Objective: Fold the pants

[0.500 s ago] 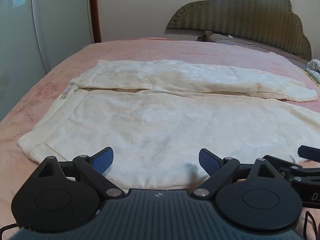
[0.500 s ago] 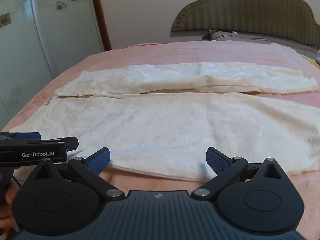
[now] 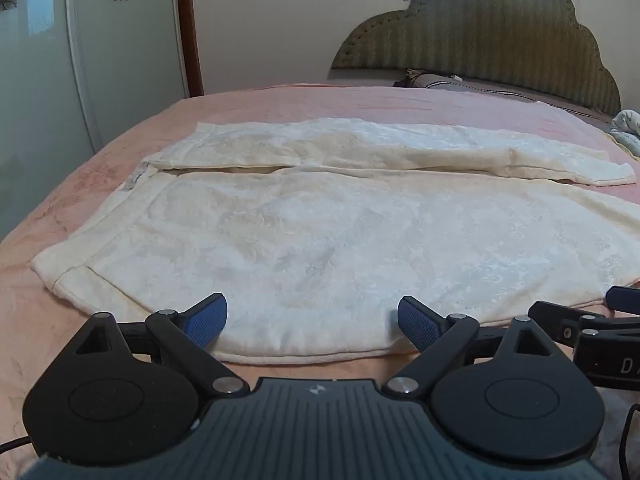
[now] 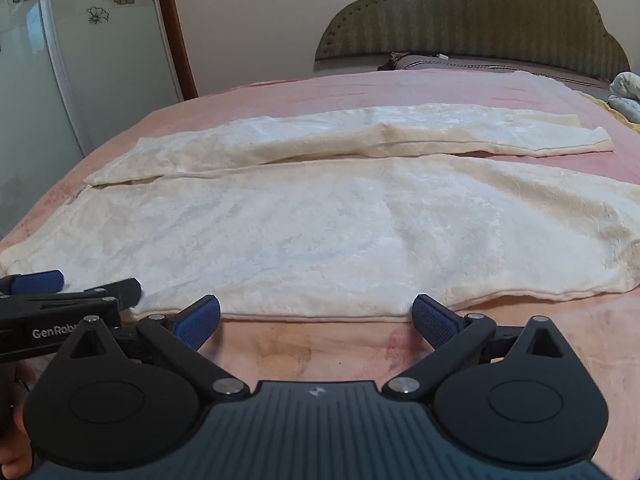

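Both grippers have edged closer to the cream textured pants' (image 3: 320, 240) near hem at lower frame, left gripper (image 3: 312, 322) and right gripper (image 4: 316, 320) jaws apart and empty; next you should pinch that edge.

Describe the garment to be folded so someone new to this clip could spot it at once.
Start at the wide bed under a pink blanket. Spread across it lie cream-white textured pants, legs side by side. Nothing else on the blanket is so pale or so long.
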`<state>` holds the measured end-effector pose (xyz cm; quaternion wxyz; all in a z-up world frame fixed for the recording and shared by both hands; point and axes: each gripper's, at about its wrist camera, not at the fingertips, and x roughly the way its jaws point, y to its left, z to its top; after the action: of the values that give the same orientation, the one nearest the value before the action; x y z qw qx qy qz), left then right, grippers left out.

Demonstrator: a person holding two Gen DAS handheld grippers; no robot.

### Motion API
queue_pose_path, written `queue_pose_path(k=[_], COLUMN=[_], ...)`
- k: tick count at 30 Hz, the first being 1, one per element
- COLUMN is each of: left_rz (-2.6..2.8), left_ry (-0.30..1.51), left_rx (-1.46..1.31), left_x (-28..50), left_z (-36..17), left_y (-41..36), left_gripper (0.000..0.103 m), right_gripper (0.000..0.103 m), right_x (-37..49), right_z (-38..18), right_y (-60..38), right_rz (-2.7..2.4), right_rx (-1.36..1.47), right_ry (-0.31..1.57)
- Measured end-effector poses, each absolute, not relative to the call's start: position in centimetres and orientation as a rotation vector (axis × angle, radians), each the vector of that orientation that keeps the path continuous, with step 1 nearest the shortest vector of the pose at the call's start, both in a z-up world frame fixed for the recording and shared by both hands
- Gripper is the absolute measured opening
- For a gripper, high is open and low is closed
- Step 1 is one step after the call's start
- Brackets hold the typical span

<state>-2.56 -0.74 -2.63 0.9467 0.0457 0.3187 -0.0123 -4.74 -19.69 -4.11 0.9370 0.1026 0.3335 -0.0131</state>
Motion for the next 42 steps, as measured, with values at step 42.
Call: queue_pose_path(k=[42], left_rz=[-0.045], left_ry=[0.724], left_rx=[0.068], left_x=[-5.6], left_z=[-2.4], left_y=[0.1], left_gripper=[0.095], right_gripper=[0.103], right_x=[-7.9], right_z=[-4.0], right_y=[-18.7], right_rz=[-0.015], right_rx=[0.248], right_ry=[0.788])
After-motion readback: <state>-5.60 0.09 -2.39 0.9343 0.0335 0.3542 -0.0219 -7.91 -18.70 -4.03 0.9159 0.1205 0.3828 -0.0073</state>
